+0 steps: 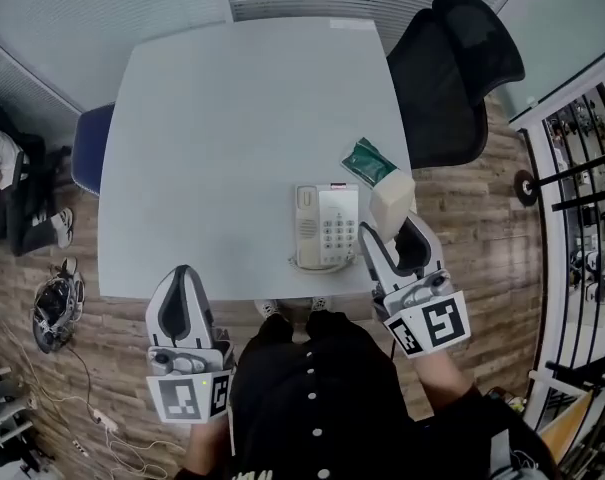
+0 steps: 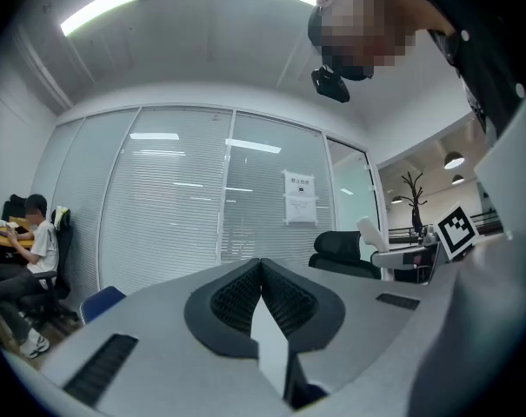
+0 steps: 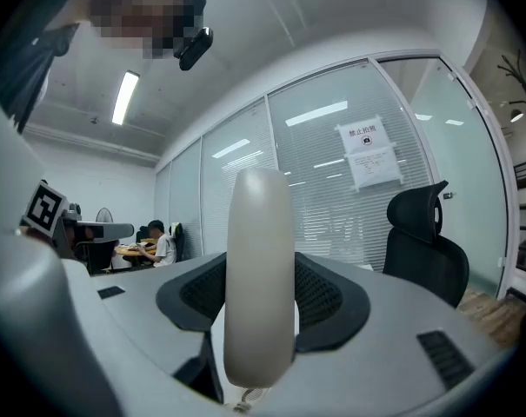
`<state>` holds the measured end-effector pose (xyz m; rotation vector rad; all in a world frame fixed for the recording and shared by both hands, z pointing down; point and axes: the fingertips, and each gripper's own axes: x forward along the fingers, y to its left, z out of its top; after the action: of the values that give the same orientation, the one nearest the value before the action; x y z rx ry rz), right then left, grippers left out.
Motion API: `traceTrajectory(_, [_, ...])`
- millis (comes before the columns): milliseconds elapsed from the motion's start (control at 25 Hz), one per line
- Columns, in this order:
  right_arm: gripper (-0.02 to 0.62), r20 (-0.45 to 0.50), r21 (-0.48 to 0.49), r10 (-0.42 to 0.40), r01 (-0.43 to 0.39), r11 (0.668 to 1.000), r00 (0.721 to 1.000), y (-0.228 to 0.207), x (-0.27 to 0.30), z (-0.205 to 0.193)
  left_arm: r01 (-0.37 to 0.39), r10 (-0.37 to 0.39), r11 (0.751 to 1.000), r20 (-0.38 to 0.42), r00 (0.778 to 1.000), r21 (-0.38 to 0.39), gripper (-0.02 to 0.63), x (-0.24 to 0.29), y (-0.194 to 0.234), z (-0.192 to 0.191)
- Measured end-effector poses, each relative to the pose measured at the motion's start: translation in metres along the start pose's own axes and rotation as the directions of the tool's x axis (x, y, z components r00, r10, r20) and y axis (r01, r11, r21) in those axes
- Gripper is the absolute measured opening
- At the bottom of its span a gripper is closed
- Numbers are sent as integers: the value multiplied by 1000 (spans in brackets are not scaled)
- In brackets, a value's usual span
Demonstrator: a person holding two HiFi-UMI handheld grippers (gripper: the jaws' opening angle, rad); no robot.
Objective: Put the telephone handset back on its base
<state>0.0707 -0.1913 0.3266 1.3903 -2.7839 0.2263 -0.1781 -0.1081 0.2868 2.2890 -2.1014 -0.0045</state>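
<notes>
The cream telephone base (image 1: 327,226) lies near the front edge of the grey table (image 1: 232,138), its cradle on the left side bare. My right gripper (image 1: 389,226) hovers just right of the base and is shut on the cream handset (image 1: 393,198), which sticks up out of the jaws. In the right gripper view the handset (image 3: 259,276) stands upright between both dark pads (image 3: 328,298). My left gripper (image 1: 182,278) hangs below the table's front edge at the left, shut and with nothing in it; its pads (image 2: 236,298) meet.
A green packet (image 1: 367,161) lies on the table just behind the handset. A black office chair (image 1: 452,78) stands at the table's right, a blue chair (image 1: 90,148) at its left. A person (image 1: 2,188) sits at the far left. Cables (image 1: 102,418) lie on the wood floor.
</notes>
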Motion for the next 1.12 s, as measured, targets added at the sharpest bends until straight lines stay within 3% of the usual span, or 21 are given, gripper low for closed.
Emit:
traceTrajectory(520, [233, -176, 111, -38, 58, 992, 984, 13, 29, -83, 63, -67, 997, -104, 992, -43, 15, 16, 16, -42])
traceTrajectory(1120, [232, -358, 255, -71, 171, 952, 931, 19, 57, -182, 77, -92, 994, -204, 975, -81, 15, 16, 18, -81])
